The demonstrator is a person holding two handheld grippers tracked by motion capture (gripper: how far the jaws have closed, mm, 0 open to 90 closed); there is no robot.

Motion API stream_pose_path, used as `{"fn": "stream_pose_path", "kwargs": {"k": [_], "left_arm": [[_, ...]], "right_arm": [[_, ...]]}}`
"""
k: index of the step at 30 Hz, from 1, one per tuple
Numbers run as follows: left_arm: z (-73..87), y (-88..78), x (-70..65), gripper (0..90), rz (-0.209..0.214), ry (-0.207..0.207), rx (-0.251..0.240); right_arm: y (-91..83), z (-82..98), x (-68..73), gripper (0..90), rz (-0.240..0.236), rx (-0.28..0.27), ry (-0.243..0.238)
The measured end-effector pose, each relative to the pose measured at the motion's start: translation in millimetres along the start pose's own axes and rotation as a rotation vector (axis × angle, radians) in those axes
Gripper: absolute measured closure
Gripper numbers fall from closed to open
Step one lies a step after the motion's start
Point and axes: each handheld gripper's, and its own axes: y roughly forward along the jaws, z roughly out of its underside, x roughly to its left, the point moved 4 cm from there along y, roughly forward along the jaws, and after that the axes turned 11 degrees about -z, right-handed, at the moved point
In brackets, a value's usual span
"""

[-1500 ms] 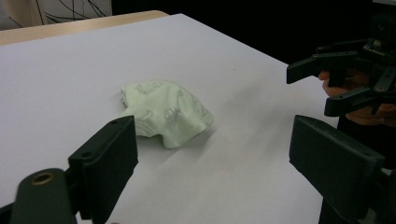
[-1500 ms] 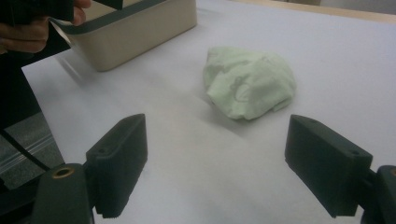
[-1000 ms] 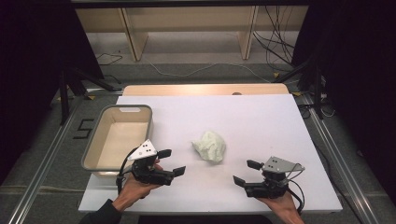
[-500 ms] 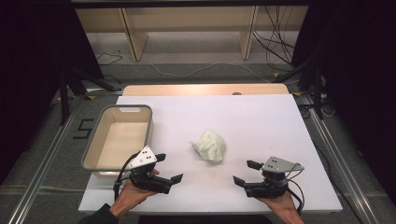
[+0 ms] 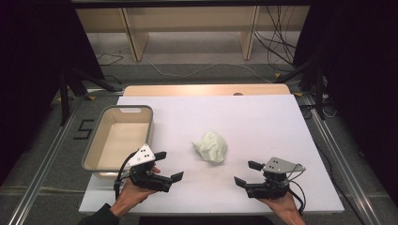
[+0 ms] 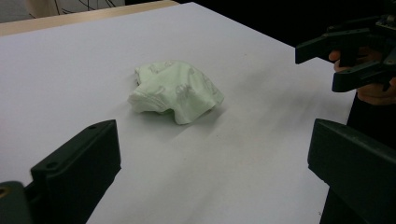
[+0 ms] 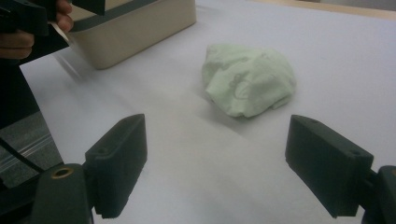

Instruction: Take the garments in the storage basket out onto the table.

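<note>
While both grippers (image 5: 166, 166) (image 5: 246, 173) gape empty | pale green cloth (image 5: 210, 146) between | you pinch its raised folds, not the table (image 5: 263, 117).

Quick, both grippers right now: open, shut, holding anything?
Left gripper: jaws have just been opening, now open, nothing between them, short of the green cloth.
Right gripper: open, empty, also short of the cloth.
</note>
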Motion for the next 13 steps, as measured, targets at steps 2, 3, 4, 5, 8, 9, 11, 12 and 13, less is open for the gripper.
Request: {"fn": "stream_pose_path", "kwargs": {"k": [2,3,4,5,8,9,11,12,13], "left_arm": [[-0.2,-0.1,0.0,1.9,0.000,0.001,0.000],[-0.4,-0.2,0.1,1.9,0.000,0.001,-0.002],[-0.5,-0.3,0.3,1.9,0.000,-0.003,-0.003],[-0.6,-0.2,0.5,1.9,0.000,-0.005,-0.004],[-0.6,-0.2,0.9,1.9,-0.001,-0.008,-0.005],[-0.7,-0.2,1.1,1.9,-0.001,-0.009,-0.006],[-1.0,-0.6,1.2,1.9,0.002,-0.011,-0.007],[-1.1,-0.6,1.1,1.9,0.002,-0.013,-0.009],[-1.2,-0.6,1.2,1.9,0.002,-0.014,-0.009]], "right_arm": [[-0.3,0.1,0.2,21.6,0.001,0.000,0.002],[-0.1,0.0,-0.2,21.6,0.000,-0.002,0.002],[0.0,0.0,-0.4,21.6,0.001,-0.001,0.002],[0.1,0.1,-0.4,21.5,0.001,-0.001,0.003],[0.0,0.0,0.0,21.6,0.000,-0.001,0.002],[-0.1,0.0,0.0,21.6,0.000,-0.001,0.002],[0.0,0.0,-0.2,21.6,0.000,-0.002,0.002],[0.0,-0.1,-0.4,21.6,0.000,-0.002,0.002],[0.0,-0.1,-0.4,21.6,0.000,-0.002,0.002]]}}
